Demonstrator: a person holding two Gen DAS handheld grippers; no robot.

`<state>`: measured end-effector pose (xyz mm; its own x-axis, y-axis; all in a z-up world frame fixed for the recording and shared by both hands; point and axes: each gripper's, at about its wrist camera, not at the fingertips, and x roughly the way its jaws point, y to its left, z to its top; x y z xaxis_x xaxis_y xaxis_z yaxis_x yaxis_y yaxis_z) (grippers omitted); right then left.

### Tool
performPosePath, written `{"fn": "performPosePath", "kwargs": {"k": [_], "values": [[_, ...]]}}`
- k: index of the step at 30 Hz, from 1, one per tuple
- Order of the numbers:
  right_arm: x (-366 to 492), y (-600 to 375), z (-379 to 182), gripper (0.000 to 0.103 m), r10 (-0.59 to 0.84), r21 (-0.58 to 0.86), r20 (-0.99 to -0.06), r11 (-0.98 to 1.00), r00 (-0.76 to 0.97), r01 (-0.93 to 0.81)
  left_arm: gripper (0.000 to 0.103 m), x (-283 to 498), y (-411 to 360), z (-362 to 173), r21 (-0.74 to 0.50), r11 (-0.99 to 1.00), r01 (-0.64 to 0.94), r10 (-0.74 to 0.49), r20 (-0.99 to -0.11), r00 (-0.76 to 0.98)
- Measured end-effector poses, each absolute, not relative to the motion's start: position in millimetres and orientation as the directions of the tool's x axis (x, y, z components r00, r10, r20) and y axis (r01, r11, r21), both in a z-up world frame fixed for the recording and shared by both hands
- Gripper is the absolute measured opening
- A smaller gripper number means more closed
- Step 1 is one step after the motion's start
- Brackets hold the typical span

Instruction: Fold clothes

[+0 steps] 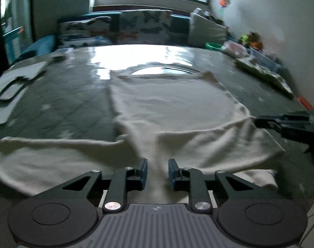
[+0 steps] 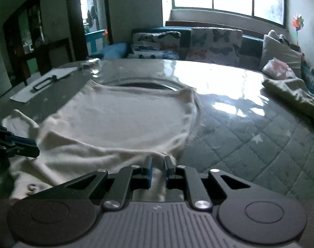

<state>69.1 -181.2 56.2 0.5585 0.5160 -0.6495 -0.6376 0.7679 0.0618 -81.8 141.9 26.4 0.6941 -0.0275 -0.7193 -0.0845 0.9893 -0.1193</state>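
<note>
Two grippers, left (image 1: 157, 172), right (image 2: 157, 170), one shirt (image 1: 173, 105)

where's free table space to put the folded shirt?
Bare quilted cover between the white shirt and the crumpled garment by the wall; also the far glossy strip before the pillows. Crowded: papers on the other side.

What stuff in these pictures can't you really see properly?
- Near hem of the white shirt: hidden under the left gripper in the left wrist view.
- Bright toys by the wall: too blurred to name, left wrist view.
- Dark object on the paper: too small to identify, right wrist view.
- Whether the right gripper actually pinches the cloth: its own fingers hide the contact.
</note>
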Motion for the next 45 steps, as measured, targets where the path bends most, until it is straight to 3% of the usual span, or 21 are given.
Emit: {"fn": "performPosePath", "kwargs": {"k": [2, 5, 10, 16, 20, 32, 36, 45], "values": [[58.6, -172.7, 62.0, 0.012, 0.537, 0.048, -0.645, 0.738, 0.544, -0.673, 0.027, -92.0, 157.5, 28.8, -0.117, 0.983, -0.139, 0.014, -0.715, 0.699], [43.1, -155.3, 66.6, 0.025, 0.576, 0.045, -0.641, 0.688, 0.507, -0.725, 0.033, -107.8, 182.5, 31.4, -0.114, 0.965, -0.237, 0.088, -0.709, 0.699], [20.9, -117.4, 67.8, 0.034, 0.651, 0.071, -0.632, 0.589, 0.421, -0.805, 0.035, -131.8, 231.3, 31.5, -0.103, 0.903, -0.418, 0.230, -0.705, 0.671], [12.9, -85.8, 49.8, 0.036, 0.628, 0.073, -0.695, 0.547, 0.351, -0.834, 0.036, -149.4, 281.3, 29.6, -0.106, 0.792, -0.601, 0.364, -0.709, 0.604], [8.3, -87.2, 56.2, 0.036, 0.633, 0.072, -0.689, 0.545, 0.353, -0.836, 0.037, -147.4, 306.8, 26.4, -0.090, 0.748, -0.658, 0.410, -0.717, 0.564], [2.4, -92.3, 68.1, 0.037, 0.638, 0.060, -0.674, 0.552, 0.374, -0.832, 0.035, -121.6, 319.4, 15.7, -0.145, 0.694, -0.705, 0.386, -0.752, 0.534], [-0.1, -96.0, 68.8, 0.037, 0.639, 0.058, -0.668, 0.556, 0.382, -0.829, 0.011, -117.2, 321.6, 13.7, -0.137, 0.685, -0.716, 0.401, -0.750, 0.527], [3.0, -114.8, 75.0, 0.037, 0.654, 0.100, -0.644, 0.587, 0.397, -0.803, 0.007, -114.7, 277.6, 46.3, -0.221, 0.786, -0.578, 0.306, -0.673, 0.673]]}}
